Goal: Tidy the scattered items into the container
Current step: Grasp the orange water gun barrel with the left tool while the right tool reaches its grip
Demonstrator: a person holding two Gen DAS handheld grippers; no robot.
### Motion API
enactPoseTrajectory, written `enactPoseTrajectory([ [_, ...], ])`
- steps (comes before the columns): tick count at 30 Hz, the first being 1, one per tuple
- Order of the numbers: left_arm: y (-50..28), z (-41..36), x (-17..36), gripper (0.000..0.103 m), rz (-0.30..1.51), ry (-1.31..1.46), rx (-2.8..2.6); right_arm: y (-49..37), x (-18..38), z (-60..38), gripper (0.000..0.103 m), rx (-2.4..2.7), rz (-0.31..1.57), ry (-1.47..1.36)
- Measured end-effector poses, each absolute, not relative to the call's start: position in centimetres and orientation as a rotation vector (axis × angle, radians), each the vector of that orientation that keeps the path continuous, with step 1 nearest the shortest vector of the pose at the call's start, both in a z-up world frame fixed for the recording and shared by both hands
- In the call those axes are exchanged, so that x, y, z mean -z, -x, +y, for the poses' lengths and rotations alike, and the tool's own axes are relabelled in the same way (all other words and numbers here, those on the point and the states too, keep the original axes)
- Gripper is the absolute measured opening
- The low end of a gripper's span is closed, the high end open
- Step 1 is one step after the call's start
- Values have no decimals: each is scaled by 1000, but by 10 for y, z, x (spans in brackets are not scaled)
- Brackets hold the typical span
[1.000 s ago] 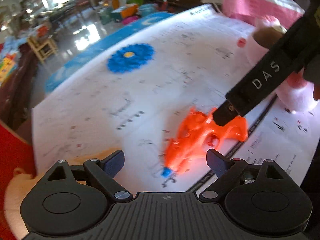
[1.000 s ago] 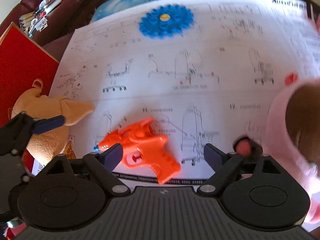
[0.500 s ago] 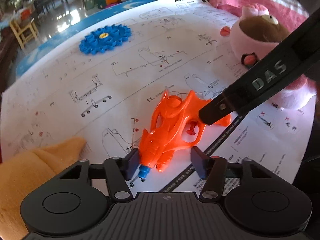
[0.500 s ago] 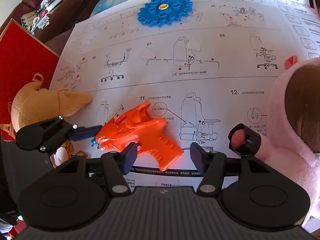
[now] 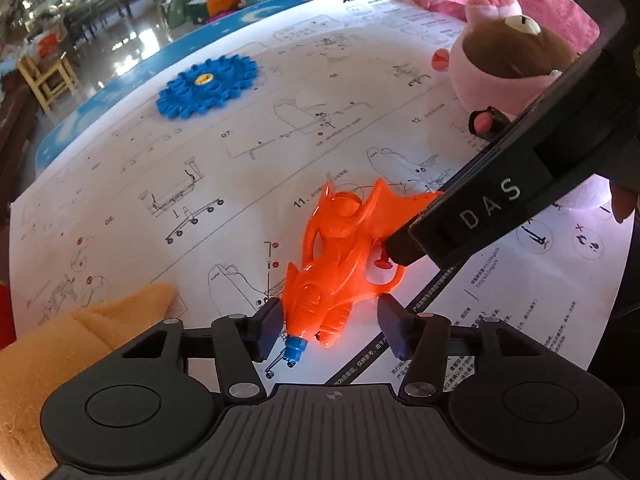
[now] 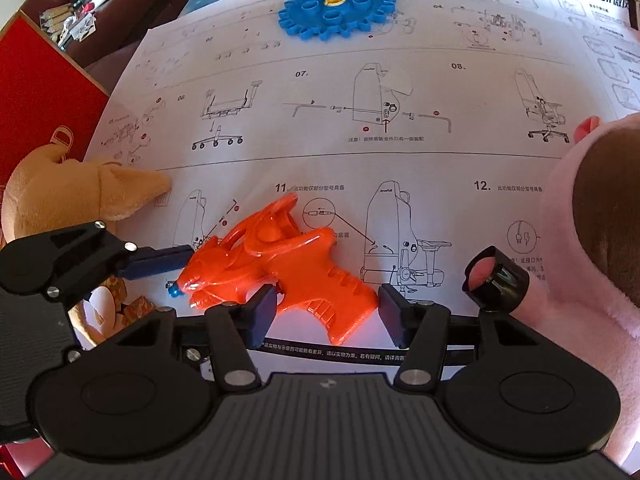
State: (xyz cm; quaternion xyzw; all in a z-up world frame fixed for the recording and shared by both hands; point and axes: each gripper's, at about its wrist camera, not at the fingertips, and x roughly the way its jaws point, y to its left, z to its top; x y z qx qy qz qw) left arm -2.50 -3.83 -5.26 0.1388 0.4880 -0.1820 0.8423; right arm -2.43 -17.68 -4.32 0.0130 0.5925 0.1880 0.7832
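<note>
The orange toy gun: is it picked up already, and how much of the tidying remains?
Nothing looks put away yet. In hand: the orange toy gun lies on the instruction sheet, with the left gripper open around its muzzle and the right gripper open around its handle. Left: the blue gear, the tan plush and the pink plush.

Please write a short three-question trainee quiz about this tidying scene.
1. True or false: both claws flank the orange water pistol.
2. Which toy lies farthest from the claws? A) blue gear B) tan plush C) pink plush
3. Fill in: the toys lie on a printed ____ assembly sheet.

Key: 1 true: left claw at the muzzle, right claw at the grip, both open. 2 A. 3 chair.
</note>
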Motion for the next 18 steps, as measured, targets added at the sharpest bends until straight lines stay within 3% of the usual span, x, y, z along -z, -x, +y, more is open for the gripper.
enactPoseTrajectory([
  [3,22,-30,51,37,1053,-224,365,24,43,-176,63,-400,1279,-22],
  [12,17,-13,46,35,1117,-88,326,16,43,-194,60,-417,1379,-256],
  [18,18,-5,42,34,1129,12,348,19,44,-193,60,-418,1385,-268],
])
